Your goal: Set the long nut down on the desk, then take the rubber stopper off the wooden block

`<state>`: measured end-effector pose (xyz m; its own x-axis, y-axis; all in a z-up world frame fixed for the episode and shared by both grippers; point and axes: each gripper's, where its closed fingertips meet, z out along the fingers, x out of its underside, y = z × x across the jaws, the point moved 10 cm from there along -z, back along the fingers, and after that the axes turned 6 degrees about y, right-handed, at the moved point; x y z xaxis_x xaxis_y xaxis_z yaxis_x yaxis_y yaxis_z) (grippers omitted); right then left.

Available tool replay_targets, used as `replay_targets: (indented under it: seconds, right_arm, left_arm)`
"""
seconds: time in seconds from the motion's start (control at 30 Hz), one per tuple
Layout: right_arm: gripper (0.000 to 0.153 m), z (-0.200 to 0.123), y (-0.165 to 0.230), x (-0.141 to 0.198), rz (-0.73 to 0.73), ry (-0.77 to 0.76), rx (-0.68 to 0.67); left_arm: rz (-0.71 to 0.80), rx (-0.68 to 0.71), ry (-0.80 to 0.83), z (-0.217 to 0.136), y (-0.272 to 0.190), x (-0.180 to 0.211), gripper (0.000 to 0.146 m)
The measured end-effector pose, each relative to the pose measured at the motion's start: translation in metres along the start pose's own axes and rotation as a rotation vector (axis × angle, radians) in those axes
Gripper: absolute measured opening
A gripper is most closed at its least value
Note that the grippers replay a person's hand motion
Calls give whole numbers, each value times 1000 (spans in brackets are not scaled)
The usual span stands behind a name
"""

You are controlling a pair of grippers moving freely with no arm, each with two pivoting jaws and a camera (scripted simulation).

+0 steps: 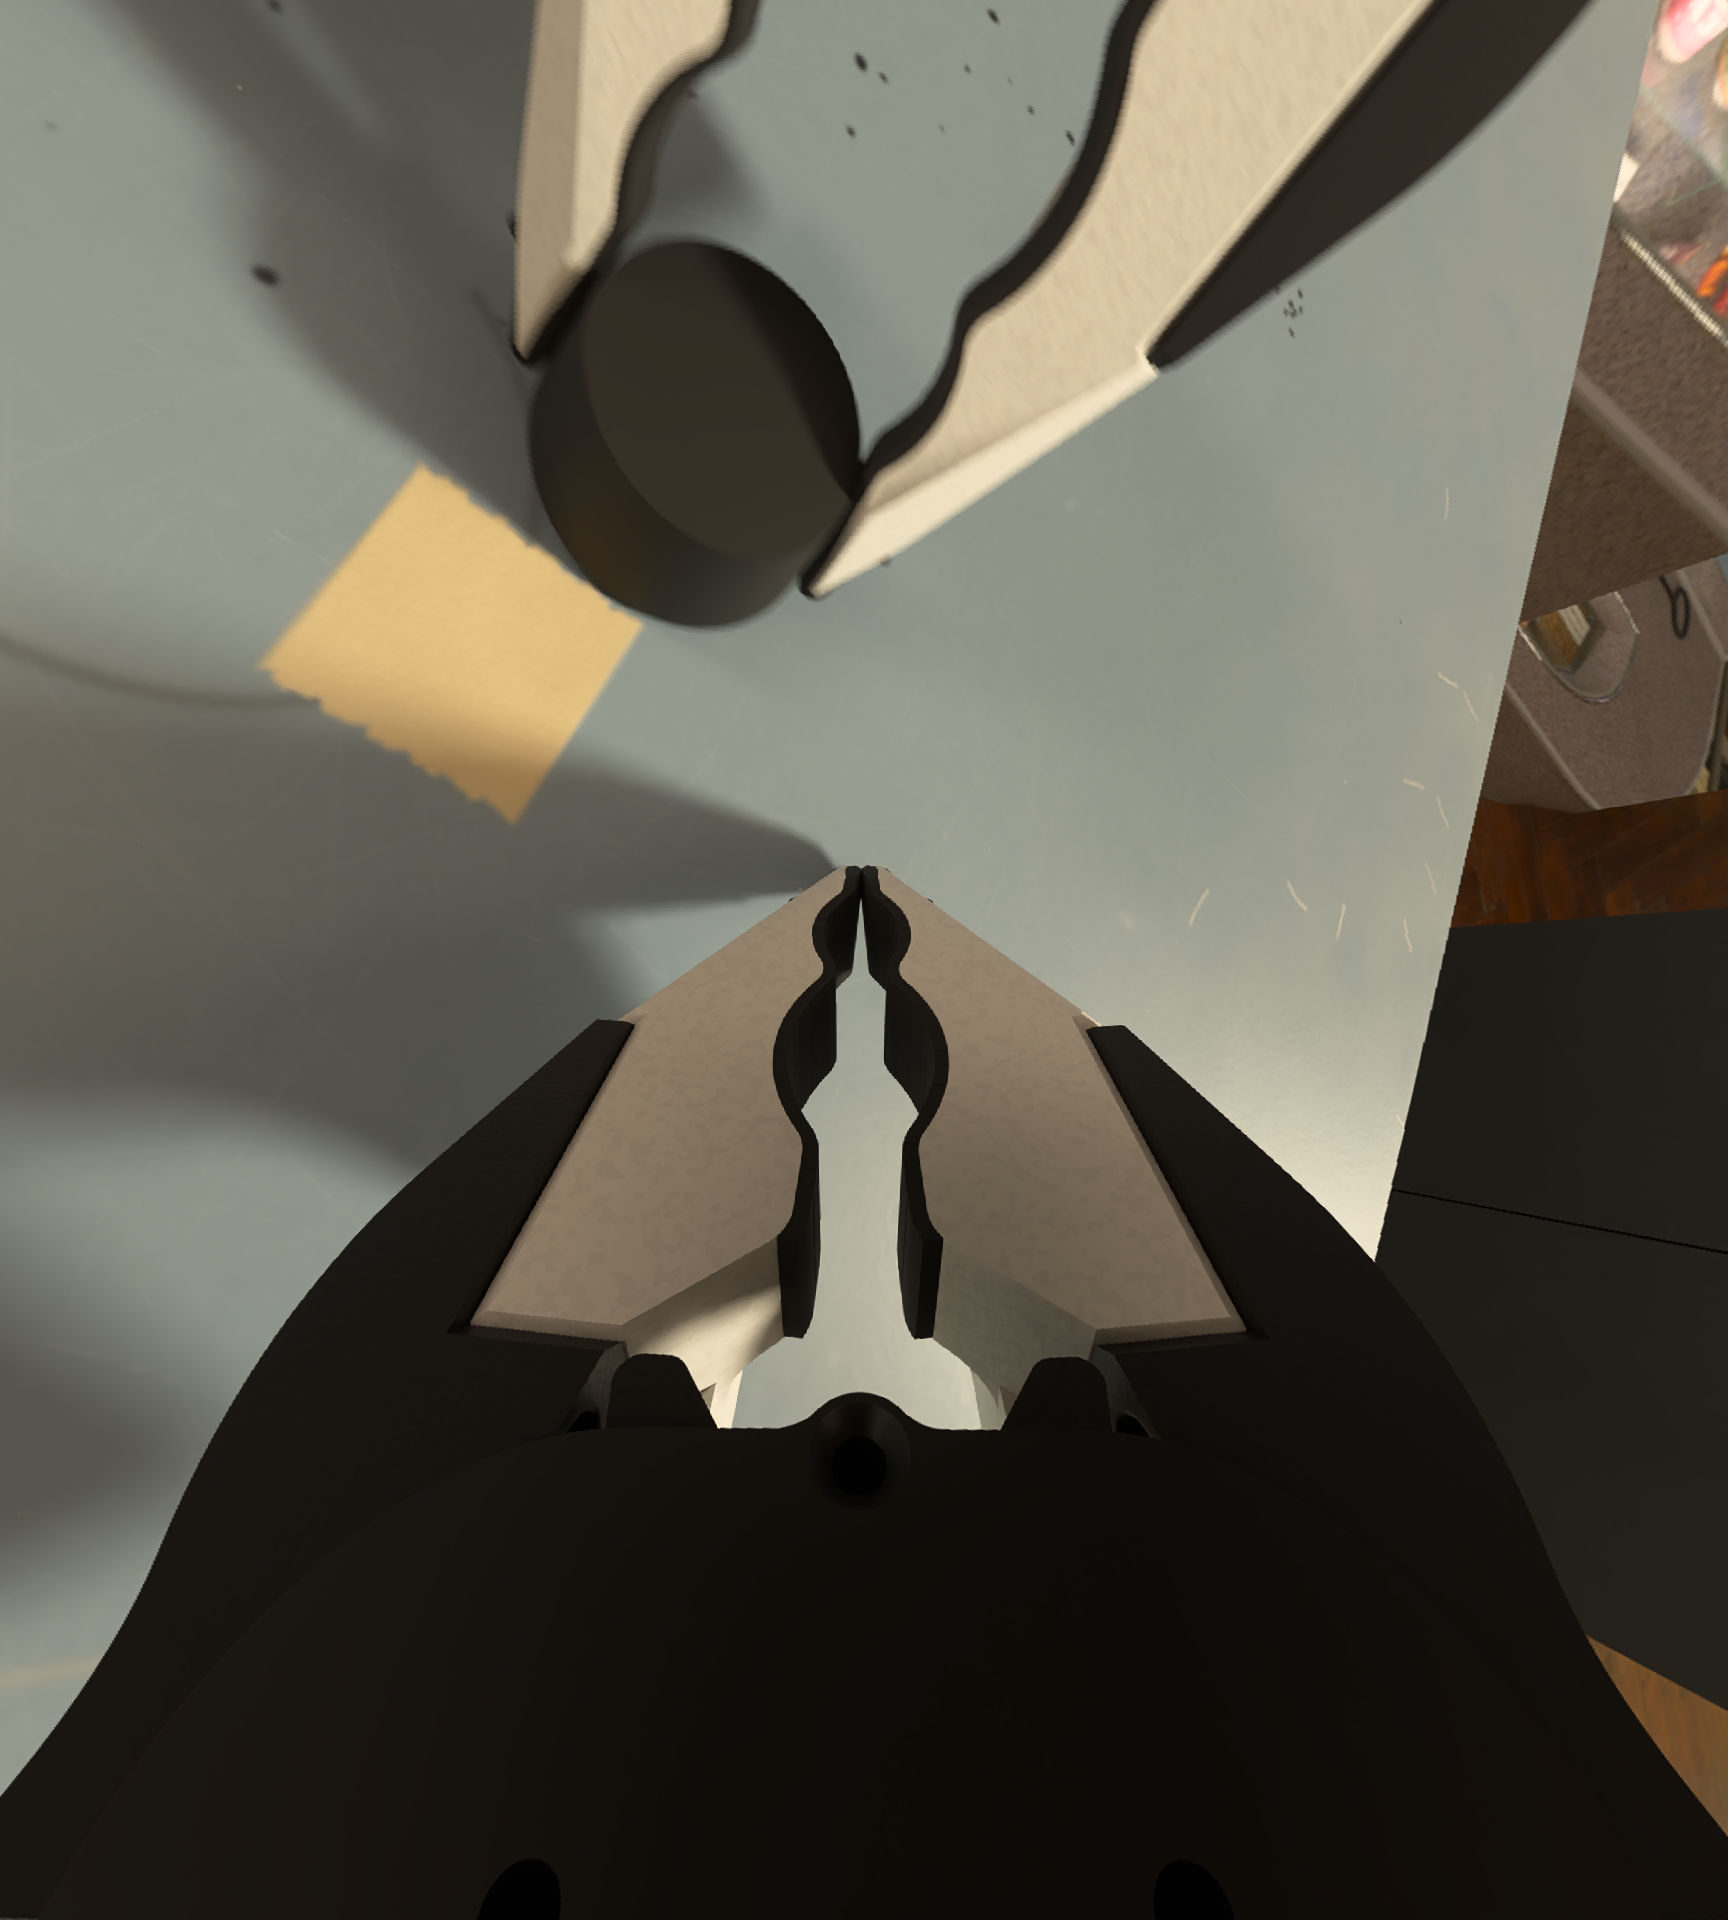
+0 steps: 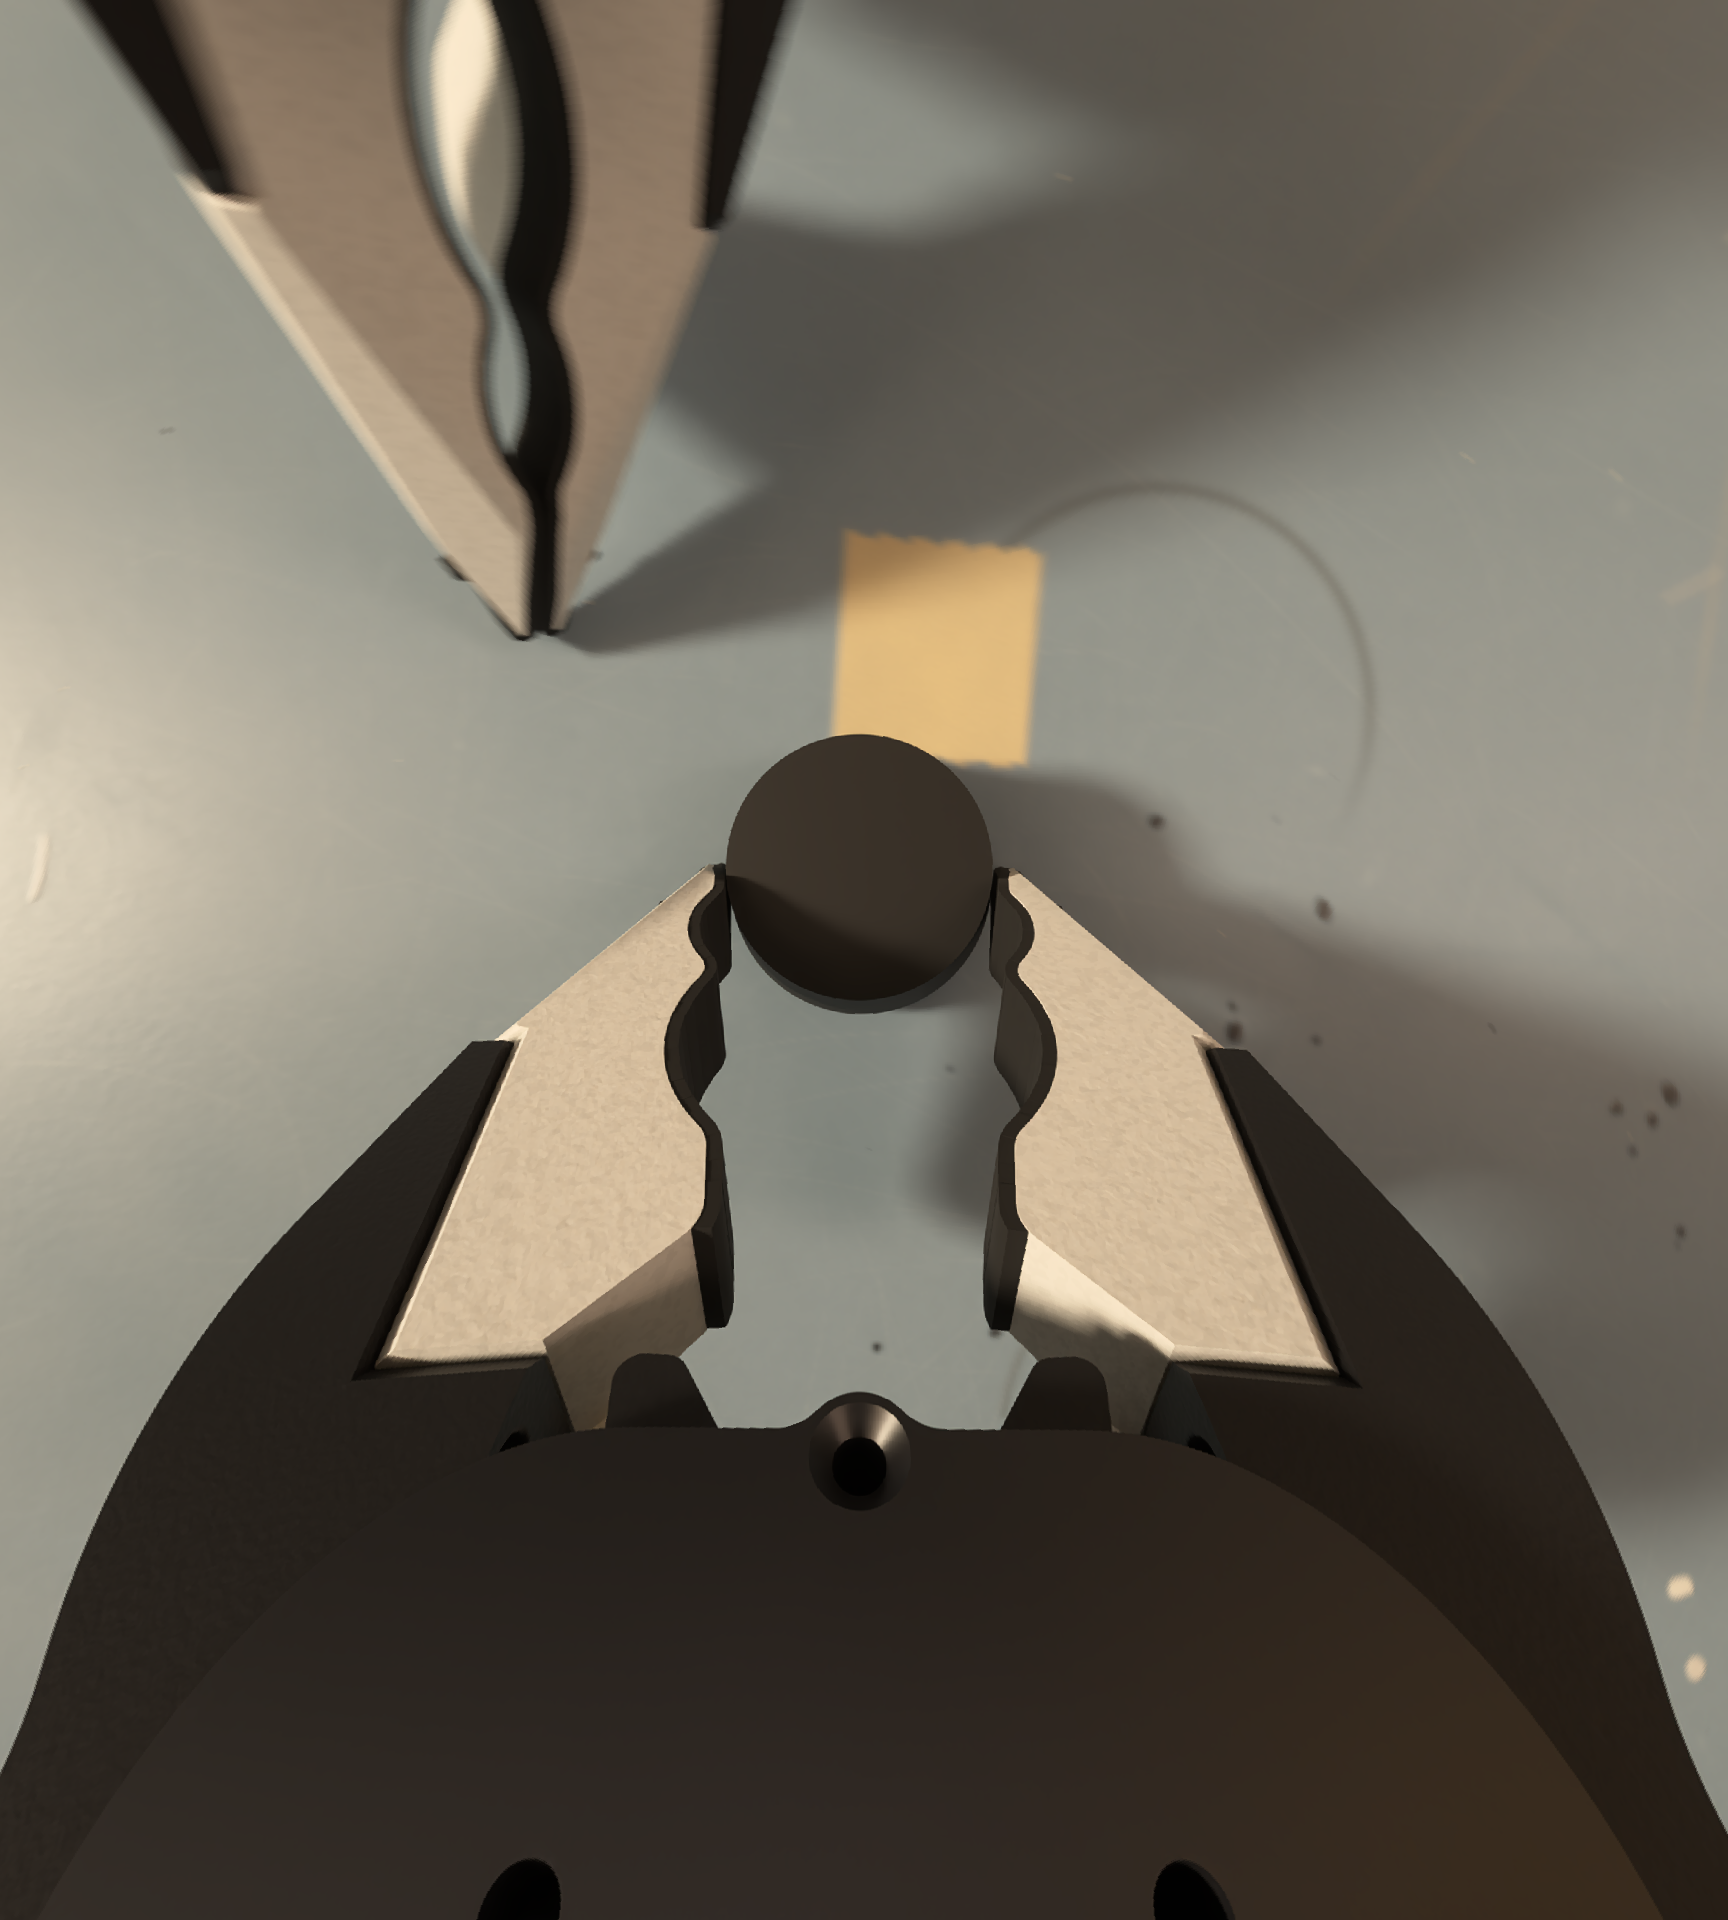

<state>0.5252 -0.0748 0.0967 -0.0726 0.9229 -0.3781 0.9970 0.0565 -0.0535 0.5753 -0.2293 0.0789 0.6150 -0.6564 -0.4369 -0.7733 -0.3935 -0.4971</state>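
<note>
The rubber stopper (image 2: 858, 873) is a dark round disc. My right gripper (image 2: 860, 878) is shut on it, with a fingertip on each side of its rim. In the left wrist view the same stopper (image 1: 694, 436) sits between the right gripper's fingers (image 1: 995, 436) above the grey-blue desk (image 1: 1151, 727). I cannot tell whether it touches the desk. My left gripper (image 1: 860, 873) is shut and empty, with its tips close to the desk; it also shows in the right wrist view (image 2: 531, 623). No long nut or wooden block is in view.
A tan piece of tape (image 2: 933, 644) lies flat on the desk just beyond the stopper; it also shows in the left wrist view (image 1: 455, 644). The desk's edge (image 1: 1462, 831) runs along the right, with a dark cabinet (image 1: 1618, 1091) and shelves beyond it.
</note>
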Motion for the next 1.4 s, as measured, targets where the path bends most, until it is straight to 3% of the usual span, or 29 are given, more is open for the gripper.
replay_targets:
  seconds: [0.13,0.3,0.43,0.57,0.73,0.9,0.97,1.03,1.1,1.23,1.37,1.4]
  right_arm:
    - [50,-1,-28,20,198,-106,15]
    - [50,7,-15,-9,76,-48,44]
    - [50,14,-42,-11,255,-143,33]
    - [50,15,-19,-23,42,-77,-2]
    - [50,11,-45,2,207,-159,-5]
    - [50,7,-10,-7,-12,-46,-23]
    - [50,-2,-31,14,105,-29,61]
    - [50,-13,-56,48,283,-74,35]
    - [50,-20,-51,65,237,-52,34]
    - [50,-23,-4,64,75,-30,3]
    - [50,-28,-21,91,246,-127,35]
    - [50,-28,-19,92,234,-136,31]
  left_arm:
    - [3,-9,-3,1,0,-1,0]
    - [10,-13,-4,2,-1,-3,0]
    - [17,-22,-5,4,-2,-5,0]
    - [16,-24,-9,4,-2,-4,0]
    - [17,-17,-6,4,-2,-5,0]
    - [20,-16,-5,4,-2,-5,0]
    - [19,-15,-5,4,-1,-5,0]
    - [18,-22,-9,4,-2,-5,0]
    - [22,-28,-11,4,-3,-4,0]
    - [18,-13,-6,4,-1,-5,0]
    - [27,-37,-13,6,-3,-8,0]
    - [33,-42,-13,6,-3,-8,0]
